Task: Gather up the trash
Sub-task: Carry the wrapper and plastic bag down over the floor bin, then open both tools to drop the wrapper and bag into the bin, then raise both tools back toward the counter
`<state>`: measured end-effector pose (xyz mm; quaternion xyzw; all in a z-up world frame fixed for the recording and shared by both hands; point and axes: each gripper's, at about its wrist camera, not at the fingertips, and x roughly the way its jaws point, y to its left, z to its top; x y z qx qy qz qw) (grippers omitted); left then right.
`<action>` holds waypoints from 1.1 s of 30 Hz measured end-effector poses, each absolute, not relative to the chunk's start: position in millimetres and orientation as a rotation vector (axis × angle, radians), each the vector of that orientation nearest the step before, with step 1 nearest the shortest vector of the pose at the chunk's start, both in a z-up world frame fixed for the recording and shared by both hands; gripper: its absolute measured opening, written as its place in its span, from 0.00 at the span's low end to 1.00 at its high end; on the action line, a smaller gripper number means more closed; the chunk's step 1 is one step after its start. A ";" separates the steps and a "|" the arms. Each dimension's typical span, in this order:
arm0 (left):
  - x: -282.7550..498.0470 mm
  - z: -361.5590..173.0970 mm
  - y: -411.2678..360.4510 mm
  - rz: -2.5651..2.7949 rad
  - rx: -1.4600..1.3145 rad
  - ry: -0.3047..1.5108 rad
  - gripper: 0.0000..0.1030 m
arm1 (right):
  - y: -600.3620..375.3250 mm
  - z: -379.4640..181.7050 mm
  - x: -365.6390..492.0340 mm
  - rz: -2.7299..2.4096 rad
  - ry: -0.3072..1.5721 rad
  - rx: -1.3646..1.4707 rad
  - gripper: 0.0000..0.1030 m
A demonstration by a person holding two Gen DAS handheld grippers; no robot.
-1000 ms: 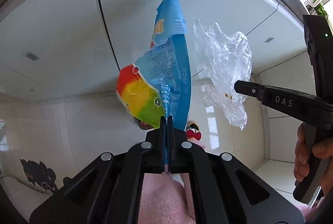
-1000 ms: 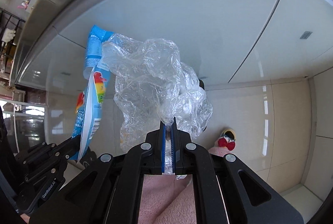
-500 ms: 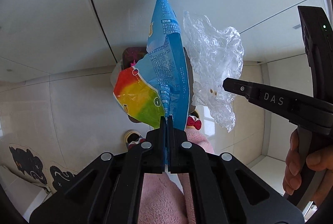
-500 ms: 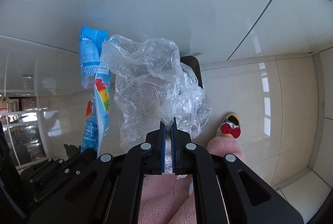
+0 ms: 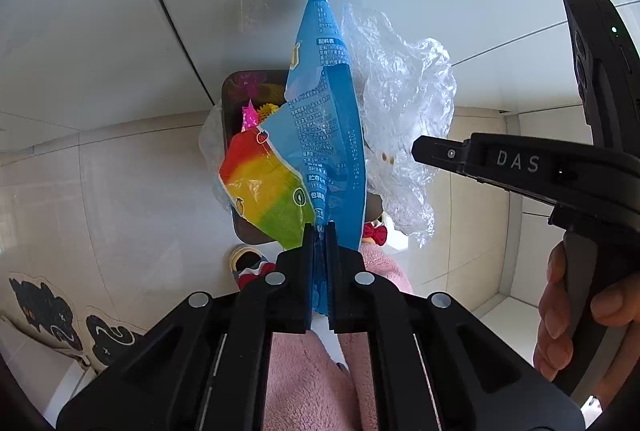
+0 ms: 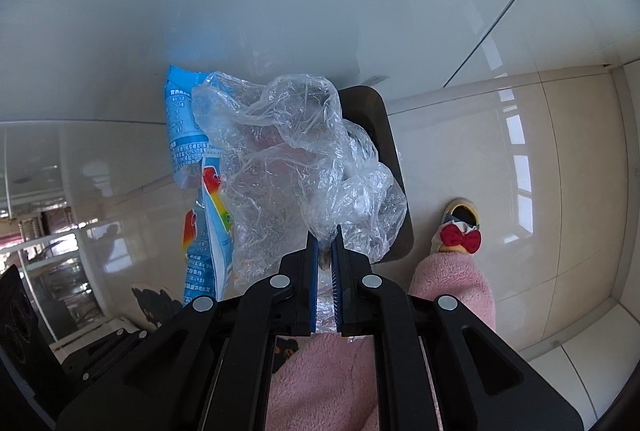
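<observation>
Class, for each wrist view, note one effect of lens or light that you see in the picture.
Left wrist view: fisheye bends the straight cabinet seam into a curve. Right wrist view: window glare streaks the glossy floor tiles, and the clear plastic bag glints with highlights.

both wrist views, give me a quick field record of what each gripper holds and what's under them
left gripper: jaws shut on blue wrapper
right gripper: jaws shut on clear bag
items: side by side, both off the floor
bin: dark, under both items, trash already inside
floor: beige tile
slipper: red bow, beside bin
state: neither item released yet
</observation>
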<state>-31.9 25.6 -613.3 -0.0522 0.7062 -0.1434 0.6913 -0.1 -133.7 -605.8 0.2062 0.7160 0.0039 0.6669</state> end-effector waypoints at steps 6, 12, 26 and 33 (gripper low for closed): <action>-34.3 -610.6 22.0 -0.319 -0.130 1.564 0.20 | -139.1 -605.6 3.2 0.008 1.603 0.506 0.44; -33.3 -599.1 20.0 -0.297 -0.118 1.542 0.47 | -141.4 -601.7 6.7 0.000 1.588 0.520 0.53; -29.3 -490.6 29.7 -0.307 -0.089 1.397 0.76 | -155.8 -516.0 -2.8 -0.023 1.495 0.457 0.78; -33.6 -403.1 34.3 -0.355 -0.034 1.248 0.86 | -158.0 -412.2 -16.2 -0.012 1.348 0.374 0.93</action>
